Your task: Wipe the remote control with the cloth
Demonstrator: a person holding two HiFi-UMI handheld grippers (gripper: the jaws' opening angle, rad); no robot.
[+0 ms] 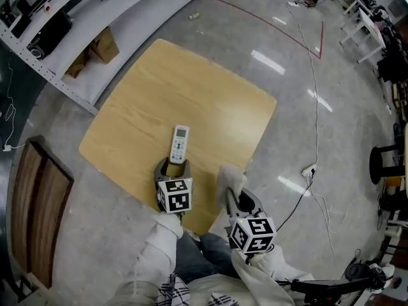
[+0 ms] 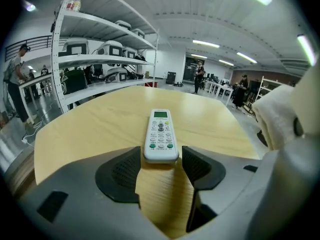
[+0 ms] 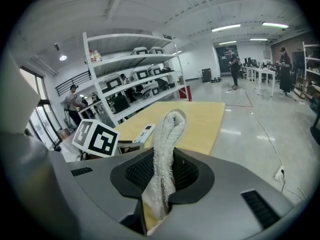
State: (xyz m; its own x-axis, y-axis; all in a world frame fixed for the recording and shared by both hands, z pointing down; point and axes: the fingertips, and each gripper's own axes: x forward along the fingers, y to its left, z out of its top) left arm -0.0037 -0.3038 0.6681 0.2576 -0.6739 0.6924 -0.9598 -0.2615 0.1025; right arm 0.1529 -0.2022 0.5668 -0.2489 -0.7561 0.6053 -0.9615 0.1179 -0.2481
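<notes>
A white remote [image 1: 180, 144] lies flat and face up near the middle of a pale wooden table [image 1: 191, 88], display end pointing away from the person. The left gripper [image 1: 172, 166] is tilted down toward it with its jaws spread wide. The remote's near end [image 2: 160, 135] sits right at the mouth of the left gripper [image 2: 161, 164], with a gap on either side, so neither pad presses on it and nothing is gripped.

To the right, the right gripper [image 1: 236, 199] is clamped on a white terry cloth [image 1: 231, 178]. In the right gripper view the cloth [image 3: 167, 134] stands up in a folded loop between the closed pads of that gripper [image 3: 162, 176], above the table's near edge and well clear of the remote. The left gripper's marker cube [image 3: 96, 138] shows just beside it.

Beyond the table's far corner stands a white shelf rack [image 1: 76, 37]. Its lower deck holds two brown paper bags [image 1: 103, 43] and its upper deck holds dark equipment. From the left gripper view, the rack [image 2: 100, 59] carries rows of white-and-dark machines on its middle tiers and a few small bottles [image 2: 74, 2] on top; what is in the bottles is too small to tell.
</notes>
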